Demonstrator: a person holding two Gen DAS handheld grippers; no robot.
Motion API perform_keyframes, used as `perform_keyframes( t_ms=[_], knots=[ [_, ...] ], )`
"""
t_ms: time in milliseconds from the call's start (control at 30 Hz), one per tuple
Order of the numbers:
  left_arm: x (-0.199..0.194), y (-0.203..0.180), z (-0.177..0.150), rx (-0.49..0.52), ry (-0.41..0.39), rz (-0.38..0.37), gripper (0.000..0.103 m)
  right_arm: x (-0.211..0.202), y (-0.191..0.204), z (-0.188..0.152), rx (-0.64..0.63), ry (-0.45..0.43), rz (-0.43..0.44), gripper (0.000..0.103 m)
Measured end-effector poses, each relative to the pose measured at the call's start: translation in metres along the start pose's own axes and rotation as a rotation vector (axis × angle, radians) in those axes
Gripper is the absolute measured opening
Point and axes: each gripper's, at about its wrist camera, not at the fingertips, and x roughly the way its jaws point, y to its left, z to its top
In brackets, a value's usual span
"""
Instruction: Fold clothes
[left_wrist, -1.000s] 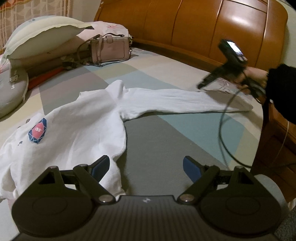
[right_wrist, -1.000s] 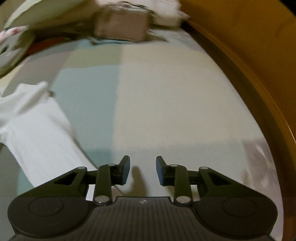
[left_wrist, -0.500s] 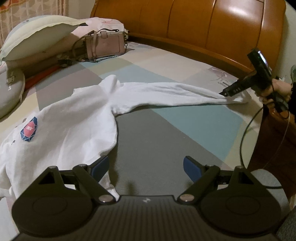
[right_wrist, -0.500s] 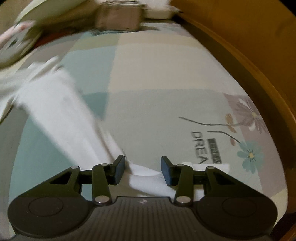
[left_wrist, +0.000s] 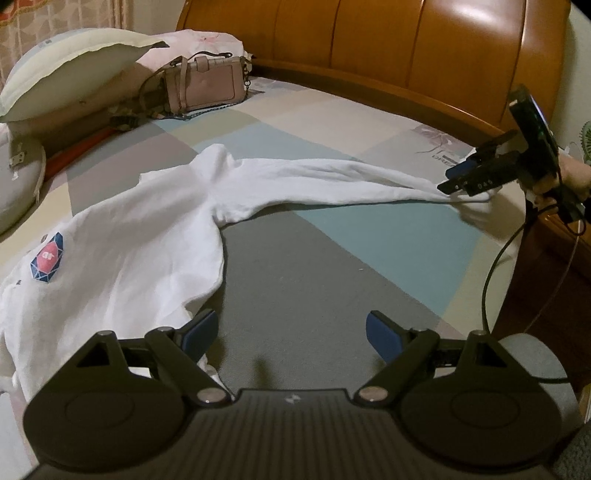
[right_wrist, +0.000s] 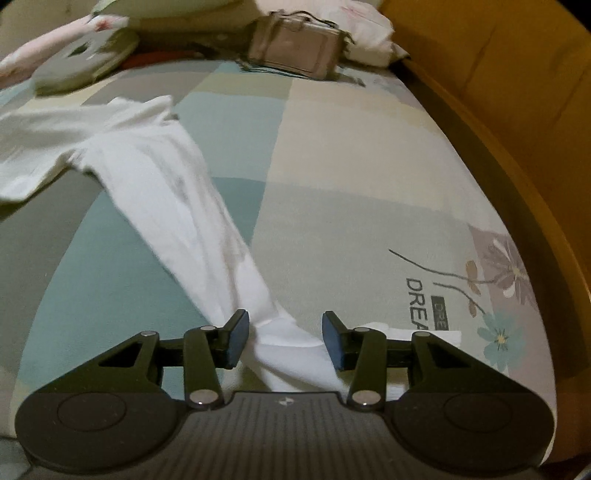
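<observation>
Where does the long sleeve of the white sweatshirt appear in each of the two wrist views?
Left wrist view: the sleeve runs across the middle, from the sweatshirt body toward the right edge, ending at the right tongs.
Right wrist view: the sleeve runs diagonally from upper left down to bottom centre, its end lying between the open right tongs.
Shared landmark: the pink handbag by the headboard.

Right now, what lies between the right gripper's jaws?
The cuff end of the white sweatshirt's sleeve runs between the right gripper's jaws, which stand apart from it; the right wrist view shows it.
</observation>
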Motion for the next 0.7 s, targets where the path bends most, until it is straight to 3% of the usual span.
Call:
perform_keyframes(
  t_ms=[100, 167, 200, 233, 367, 700],
  knots=[
    [0.002, -0.004, 0.001, 0.008, 0.003, -0.005, 0.087, 0.004, 0.009, 0.001, -0.056, -0.002, -0.01, 0.044],
    [0.003, -0.006, 0.0, 0.01, 0.007, -0.009, 0.087, 0.007, 0.01, 0.005, -0.06, -0.003, 0.001, 0.029],
    [0.003, -0.007, 0.0, 0.011, 0.009, -0.007, 0.087, 0.007, 0.011, 0.007, -0.064, -0.007, -0.002, 0.008],
    [0.004, -0.007, 0.0, 0.011, 0.009, -0.006, 0.087, 0.008, 0.012, 0.009, -0.071, -0.011, -0.008, 0.004],
    [0.005, -0.005, -0.001, 0.01, 0.016, 0.001, 0.087, 0.009, 0.003, 0.02, -0.071, -0.045, -0.055, 0.003],
    [0.011, -0.001, 0.001, 0.001, 0.03, 0.019, 0.087, 0.035, -0.059, 0.067, 0.142, -0.101, -0.142, 0.004]
  ],
)
